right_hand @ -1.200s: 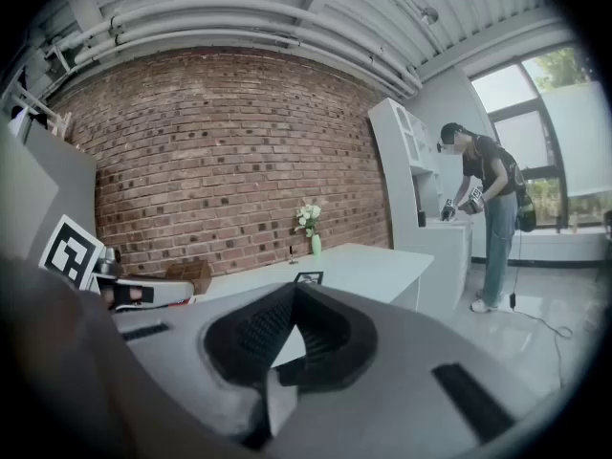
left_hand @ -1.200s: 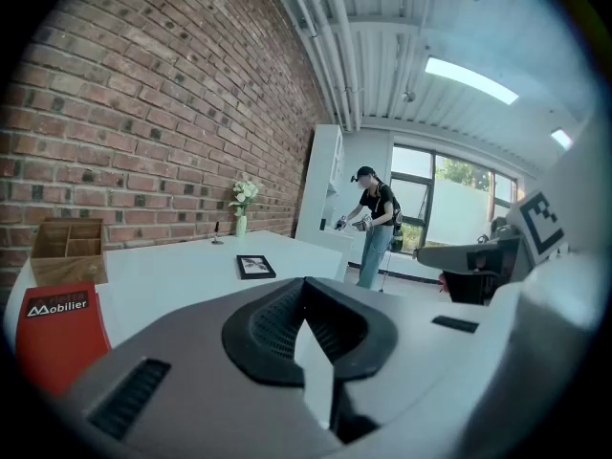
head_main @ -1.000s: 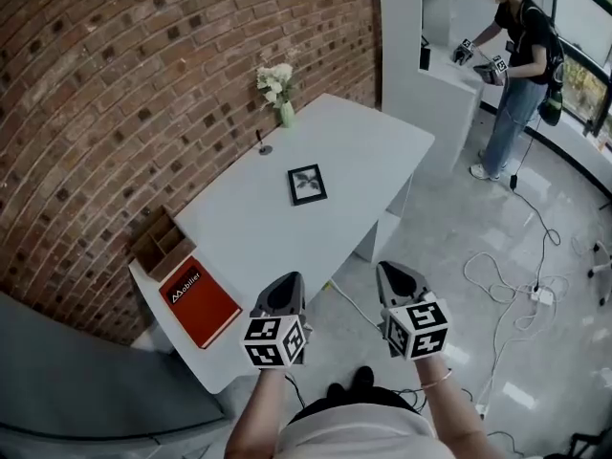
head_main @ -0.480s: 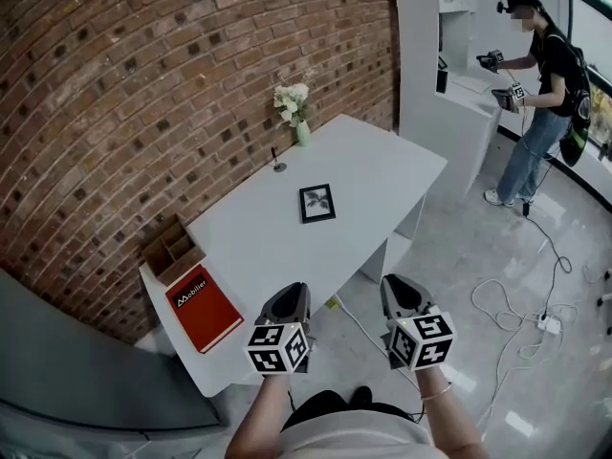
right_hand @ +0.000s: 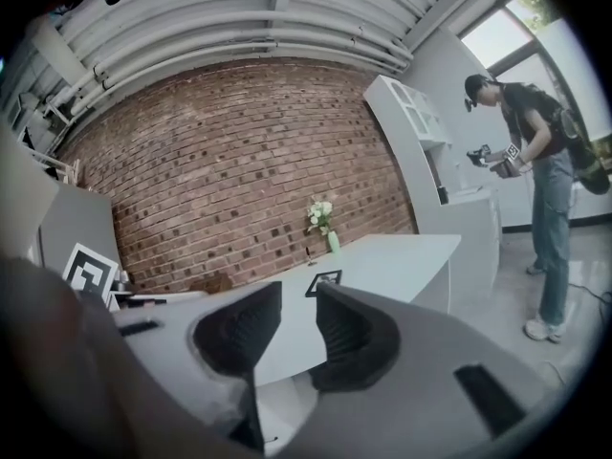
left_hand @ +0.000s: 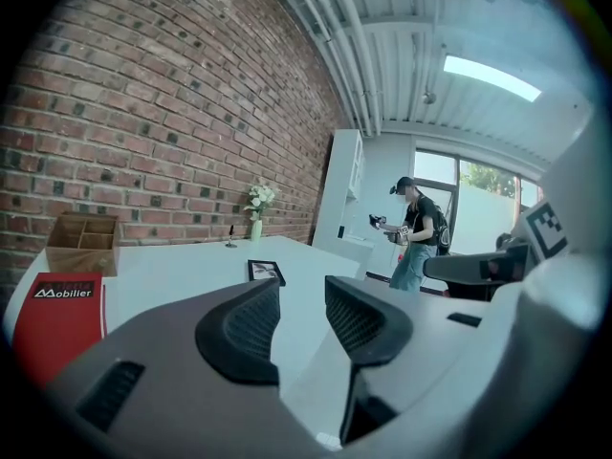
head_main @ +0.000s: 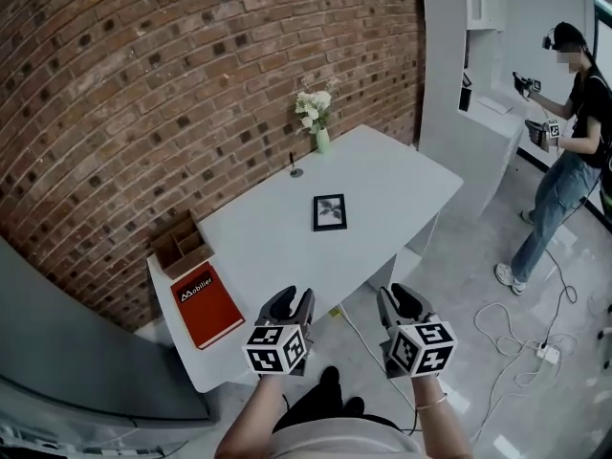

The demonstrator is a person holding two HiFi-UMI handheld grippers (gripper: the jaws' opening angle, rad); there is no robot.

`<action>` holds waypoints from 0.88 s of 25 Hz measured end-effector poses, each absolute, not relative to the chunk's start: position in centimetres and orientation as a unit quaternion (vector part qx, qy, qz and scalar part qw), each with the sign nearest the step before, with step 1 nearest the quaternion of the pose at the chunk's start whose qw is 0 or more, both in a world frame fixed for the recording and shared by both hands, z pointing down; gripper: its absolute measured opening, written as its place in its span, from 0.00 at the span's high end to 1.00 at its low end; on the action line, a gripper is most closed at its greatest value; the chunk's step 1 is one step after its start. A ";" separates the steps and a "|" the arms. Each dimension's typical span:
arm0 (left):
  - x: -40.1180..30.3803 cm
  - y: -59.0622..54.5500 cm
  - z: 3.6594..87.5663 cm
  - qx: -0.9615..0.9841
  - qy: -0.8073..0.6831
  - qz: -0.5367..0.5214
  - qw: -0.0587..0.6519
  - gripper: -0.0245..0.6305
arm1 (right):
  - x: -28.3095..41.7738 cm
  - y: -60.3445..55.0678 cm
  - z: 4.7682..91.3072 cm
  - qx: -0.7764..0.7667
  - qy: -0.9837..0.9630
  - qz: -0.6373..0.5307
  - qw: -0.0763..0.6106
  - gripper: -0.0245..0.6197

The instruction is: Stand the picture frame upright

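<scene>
At the left end of the white surface (head_main: 382, 175), a red book (head_main: 206, 304) and a wooden box (head_main: 182, 244) lie just as they did a second ago. The left gripper (head_main: 290, 304) is held in the air before the near edge. It was pressed together a second ago, and now its jaws are opening, with a clear gap and nothing between them. The picture frame (head_main: 329, 212) has not been moved. It lies flat on its back near the middle of the surface, well apart from both grippers. It sits a little lower in the head view than before, which suggests the person has come closer. It is a small dark-edged rectangle with a pale mat and a dark leaf-like print, face up; whether it has a back stand I cannot tell. Beyond it, a vase of white flowers (head_main: 320, 127) stands by the brick wall. The right gripper (head_main: 402, 302) has changed in the same way: shut earlier, its jaws are now opening on empty air. Both spreading at once looks like readying for a reach, so the task is only at its approach and the frame is not yet touched. At the far right stands another person (head_main: 574, 161), taking no part.
</scene>
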State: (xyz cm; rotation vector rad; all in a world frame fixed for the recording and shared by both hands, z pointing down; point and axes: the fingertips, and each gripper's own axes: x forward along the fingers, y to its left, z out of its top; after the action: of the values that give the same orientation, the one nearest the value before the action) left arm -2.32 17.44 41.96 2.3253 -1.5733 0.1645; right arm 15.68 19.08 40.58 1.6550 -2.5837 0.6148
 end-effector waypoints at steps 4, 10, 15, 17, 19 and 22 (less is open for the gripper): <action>-3.1 15.7 42.1 0.809 -0.560 0.060 0.168 0.75 | 15.4 17.5 41.1 0.523 -0.828 0.201 0.011 0.80; -3.8 10.8 42.2 0.810 -0.560 0.059 0.165 0.75 | 14.3 13.0 41.6 0.514 -0.833 0.205 0.016 0.80; -4.2 5.9 42.4 0.808 -0.560 0.058 0.175 0.75 | 14.0 8.2 41.3 0.514 -0.833 0.201 0.031 0.80; -4.4 3.7 42.3 0.808 -0.559 0.056 0.177 0.75 | 13.9 5.8 41.2 0.517 -0.832 0.201 0.035 0.80; -4.6 1.4 42.3 0.809 -0.558 0.057 0.177 0.75 | 13.7 3.4 41.3 0.519 -0.830 0.202 0.036 0.80; -4.9 -1.9 42.6 0.811 -0.554 0.061 0.178 0.75 | 13.3 0.1 41.8 0.522 -0.826 0.209 0.037 0.80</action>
State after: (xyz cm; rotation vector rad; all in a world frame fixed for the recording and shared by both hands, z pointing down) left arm -4.91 -1.91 42.59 2.2928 -1.5681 0.1719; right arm 13.32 0.06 41.79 1.6029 -2.5363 0.6411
